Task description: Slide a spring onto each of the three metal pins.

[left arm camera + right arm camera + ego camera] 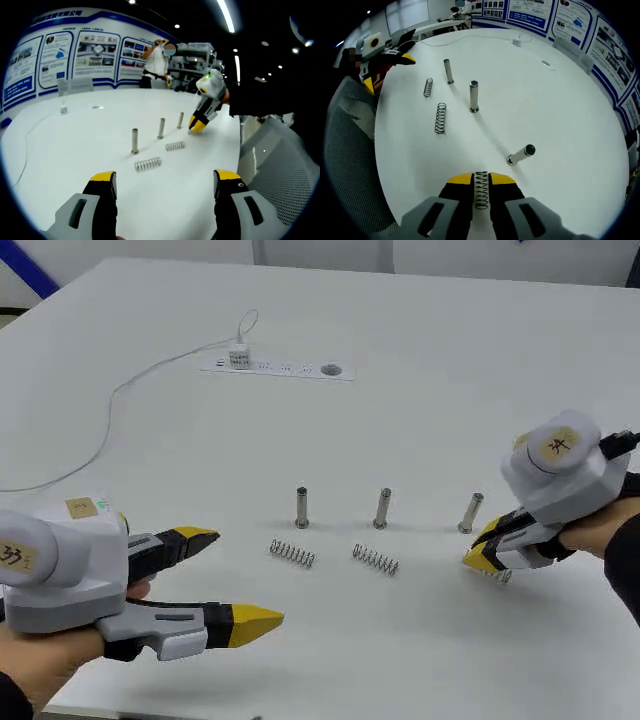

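Observation:
Three upright metal pins (302,507) (382,508) (471,512) stand in a row on the white table (420,360). Two springs (292,553) (375,559) lie loose in front of the first two. My right gripper (482,556) is low at the table beside the right-hand pin (520,154), shut on a third spring (481,190) that sits between its yellow tips. My left gripper (228,578) hovers at the near left, open and holding nothing. From it, the pins (135,141) (161,128) (180,120) and loose springs (148,163) (175,145) lie ahead.
A white power strip (285,368) with a plug (239,357) and a trailing cable (110,410) lies farther back on the table. A grey mesh chair (280,160) stands off the table's edge. A person (157,62) stands far behind, by wall posters.

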Tool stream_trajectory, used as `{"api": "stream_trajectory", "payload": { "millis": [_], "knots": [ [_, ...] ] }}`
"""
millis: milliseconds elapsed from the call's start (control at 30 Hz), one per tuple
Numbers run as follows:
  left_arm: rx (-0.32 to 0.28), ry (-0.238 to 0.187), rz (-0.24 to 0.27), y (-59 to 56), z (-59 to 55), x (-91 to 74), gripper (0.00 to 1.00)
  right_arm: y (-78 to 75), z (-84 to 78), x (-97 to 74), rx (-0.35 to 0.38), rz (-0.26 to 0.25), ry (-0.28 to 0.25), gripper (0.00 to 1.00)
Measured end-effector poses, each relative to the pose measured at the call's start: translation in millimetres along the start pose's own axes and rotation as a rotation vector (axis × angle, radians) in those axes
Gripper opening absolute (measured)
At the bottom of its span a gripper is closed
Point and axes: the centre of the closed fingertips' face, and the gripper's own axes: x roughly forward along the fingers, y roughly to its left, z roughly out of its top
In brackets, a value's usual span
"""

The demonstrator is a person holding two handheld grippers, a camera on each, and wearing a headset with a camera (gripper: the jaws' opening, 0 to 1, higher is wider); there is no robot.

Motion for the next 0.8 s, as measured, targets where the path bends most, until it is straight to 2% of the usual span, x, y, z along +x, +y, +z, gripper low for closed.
{"api": "stream_trajectory", "payload": {
  "millis": [367,633,800],
  "knots": [
    [-0.003,0.002,0.002,0.4,-1.0,-0.7,0.81,-0.3,0.5,5.3,-0.066,0.031,0.072,0.12],
    [-0.006,0.002,0.003,0.6,-1.5,-1.0,0.8,2.3,-6.8,8.6,-0.074,0.054,0.117,0.12],
    [-0.007,0.003,0.003,0.6,-1.7,-1.0,0.8,2.4,-6.8,7.4,-0.073,0.055,0.11,0.12]
  ]
}}
